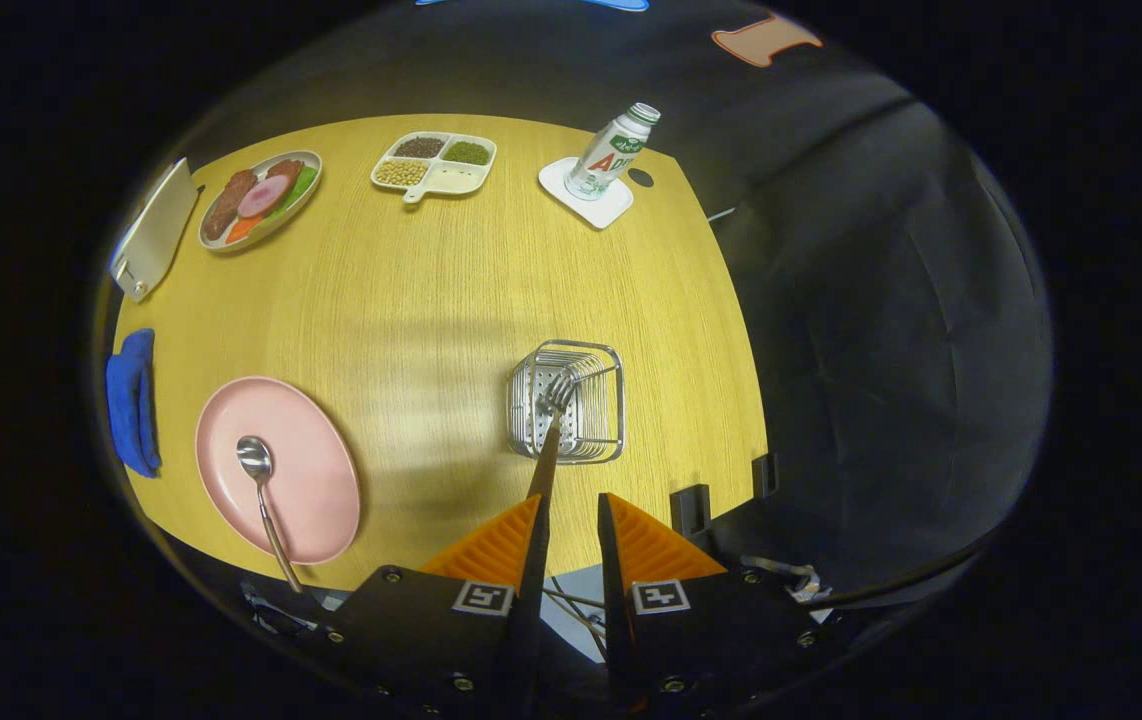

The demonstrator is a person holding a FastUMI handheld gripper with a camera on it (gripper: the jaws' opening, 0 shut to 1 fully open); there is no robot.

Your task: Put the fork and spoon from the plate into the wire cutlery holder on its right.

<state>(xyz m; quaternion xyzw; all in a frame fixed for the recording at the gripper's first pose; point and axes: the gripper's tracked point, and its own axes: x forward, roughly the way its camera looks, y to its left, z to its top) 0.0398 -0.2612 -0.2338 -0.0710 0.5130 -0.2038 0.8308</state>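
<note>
a round wooden table (431, 290) is filling the middle of the frame, black cloth hanging to its right. the gripper (571, 520) is sitting at bottom centre, fingers apart with a gap showing. the fork (549, 430) is lying against the left finger, tines over the wire cutlery holder (567, 402); whether both fingers are pressing it, i cannot tell. the spoon (261, 490) is resting on the pink plate (276, 468) at lower left.

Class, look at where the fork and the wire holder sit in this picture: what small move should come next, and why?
Probably lower the fork a little further into the wire cutlery holder. Its tines already sit over the holder's opening, but its handle seems to lean on one finger of the tool, whose fingers stand apart. The spoon waits on the pink plate.
</note>
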